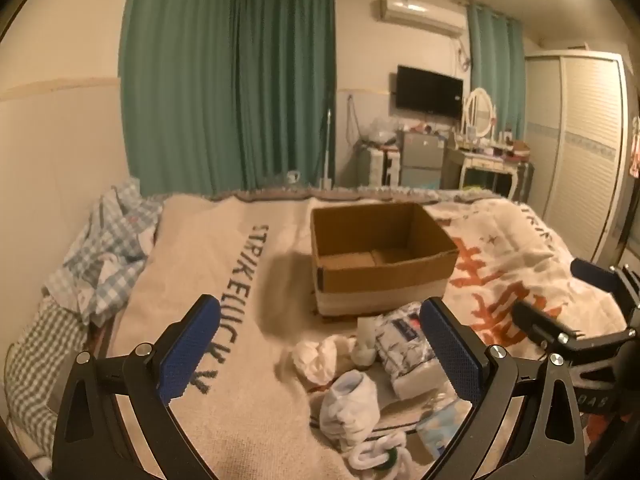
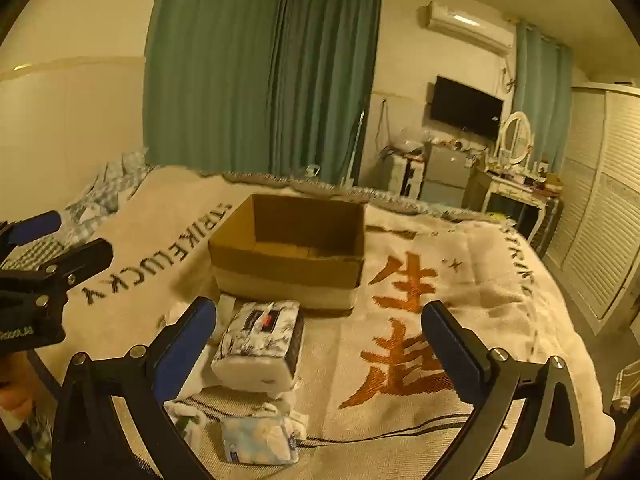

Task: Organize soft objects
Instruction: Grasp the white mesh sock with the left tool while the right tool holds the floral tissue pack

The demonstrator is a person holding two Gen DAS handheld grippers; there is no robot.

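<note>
free: open-topped cardboard box (image 2: 288, 256), blanket (image 2: 460, 320) at right | obstacle: tissue pack (image 2: 260, 344) before box

I'm seeing a cardboard box (image 2: 288, 252) sitting upright on the bed w/ top open and nothing inside, a pale band running round its lower part. Just in front of it a tissue pack (image 2: 260, 344) w/ dark leaf print is lying flat, near end propped on other stuff. Nearer me a small light-blue floral pack (image 2: 260, 438) is lying flat. Left of the tissue pack I'm looking at a crumpled white cloth (image 1: 316, 358), and a white sock (image 1: 348, 404) is lying bunched up nearer still. At the bottom edge a white chain-like rope toy w/ green bit (image 1: 380, 458) is lying next to the sock.
</note>
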